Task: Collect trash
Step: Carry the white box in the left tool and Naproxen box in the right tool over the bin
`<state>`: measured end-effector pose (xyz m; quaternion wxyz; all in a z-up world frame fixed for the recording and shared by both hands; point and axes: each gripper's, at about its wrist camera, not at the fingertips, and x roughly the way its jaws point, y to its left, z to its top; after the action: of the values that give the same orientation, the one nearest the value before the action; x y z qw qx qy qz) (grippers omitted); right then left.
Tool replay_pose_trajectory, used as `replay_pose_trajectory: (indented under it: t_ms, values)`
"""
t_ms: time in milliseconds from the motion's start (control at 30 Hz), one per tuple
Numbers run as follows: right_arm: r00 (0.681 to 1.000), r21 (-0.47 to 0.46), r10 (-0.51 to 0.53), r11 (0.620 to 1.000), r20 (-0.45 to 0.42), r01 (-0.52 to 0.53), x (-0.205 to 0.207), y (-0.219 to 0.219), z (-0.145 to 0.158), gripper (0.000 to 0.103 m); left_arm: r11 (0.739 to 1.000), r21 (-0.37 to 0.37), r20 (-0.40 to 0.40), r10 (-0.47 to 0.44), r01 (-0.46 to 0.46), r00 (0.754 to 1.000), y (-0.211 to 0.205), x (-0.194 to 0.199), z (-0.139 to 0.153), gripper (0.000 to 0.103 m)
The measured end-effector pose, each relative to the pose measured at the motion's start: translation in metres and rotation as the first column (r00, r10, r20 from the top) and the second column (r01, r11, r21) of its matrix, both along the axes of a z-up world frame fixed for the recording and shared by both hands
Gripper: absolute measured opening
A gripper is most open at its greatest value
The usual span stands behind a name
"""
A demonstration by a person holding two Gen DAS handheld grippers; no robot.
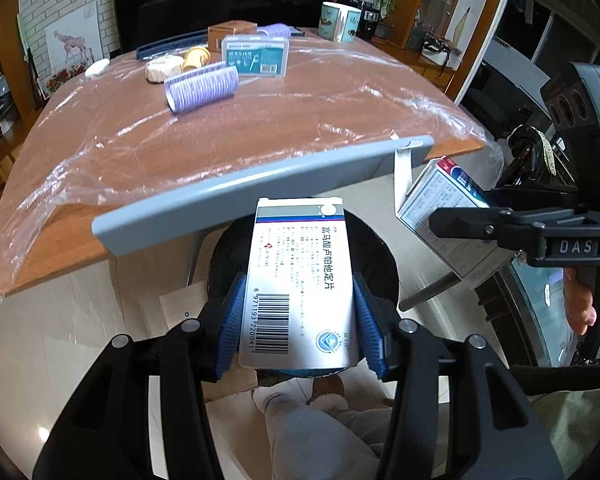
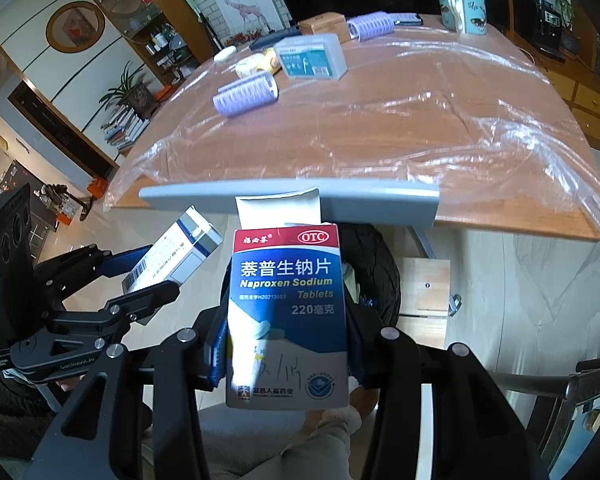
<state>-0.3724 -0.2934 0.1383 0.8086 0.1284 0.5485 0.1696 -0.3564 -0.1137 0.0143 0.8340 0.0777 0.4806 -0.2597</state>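
Below the wooden table, a dark bin sits open; contents unclear. Left gripper clamps a white medicine box over it; right gripper clamps a blue naproxen box.

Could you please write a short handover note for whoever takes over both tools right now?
Left tool: shut on the white barcoded medicine box, above the black round bin.
Right tool: shut on the blue-and-red naproxen tablet box, beside that bin.
Done: both boxes lifted off the plastic-covered wooden table.
Left: drop both boxes in. The purple hair rollers, teal-labelled clear case and other small items remain on the table.
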Motion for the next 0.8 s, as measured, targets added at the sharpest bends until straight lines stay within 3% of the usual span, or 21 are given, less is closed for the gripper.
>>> replay_pose_trajectory:
  t_ms: [800]
  values:
    - [0.996, -0.073, 0.020, 0.997, -0.091, -0.026, 0.011, 0.014, -0.050, 0.046, 0.997, 0.076, -0.056, -0.004, 0.008, 0.998, -0.010, 0.013, -0.037, 0.052]
